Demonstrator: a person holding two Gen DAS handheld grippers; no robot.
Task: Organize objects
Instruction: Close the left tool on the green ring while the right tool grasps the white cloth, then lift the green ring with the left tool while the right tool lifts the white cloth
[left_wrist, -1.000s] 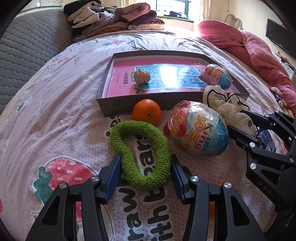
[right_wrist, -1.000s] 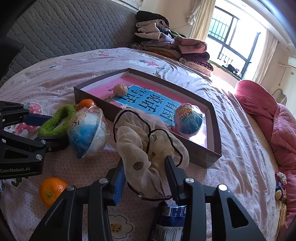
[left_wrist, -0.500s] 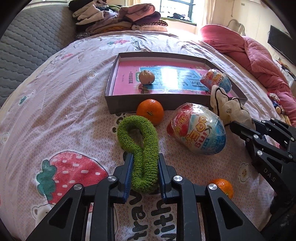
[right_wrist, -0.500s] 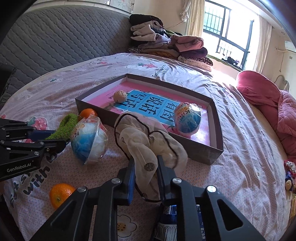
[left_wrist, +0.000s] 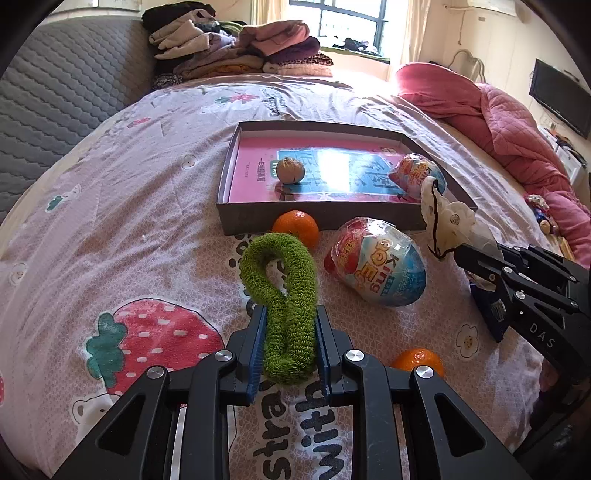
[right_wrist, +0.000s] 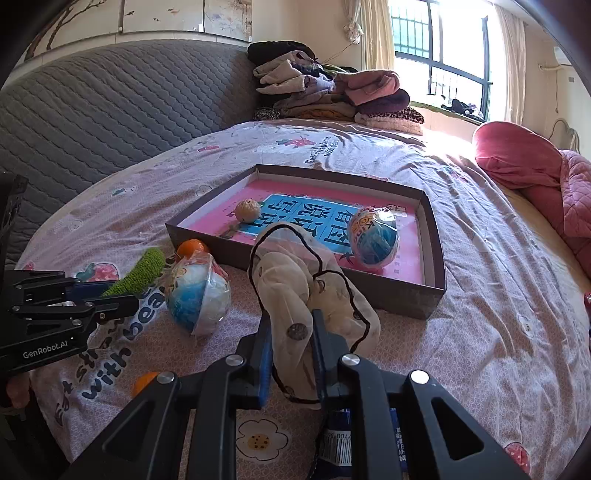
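Note:
My left gripper is shut on a green fuzzy hair tie, squeezed flat between the blue pads and lifted a little off the bedspread. My right gripper is shut on a cream sheer scrunchie with black trim, held up in front of the box. The shallow grey box with a pink and blue floor holds a small tan ball and a wrapped toy egg. A larger wrapped toy egg and an orange lie in front of the box.
A second orange lies on the bedspread near my right gripper. A blue packet sits under that gripper. Folded clothes are piled at the back, a pink quilt at the right, a grey padded headboard at the left.
Both grippers closed from open: the left on the green hair tie, the right on the cream scrunchie. Both then rose slightly, lifting their items off the bedspread.

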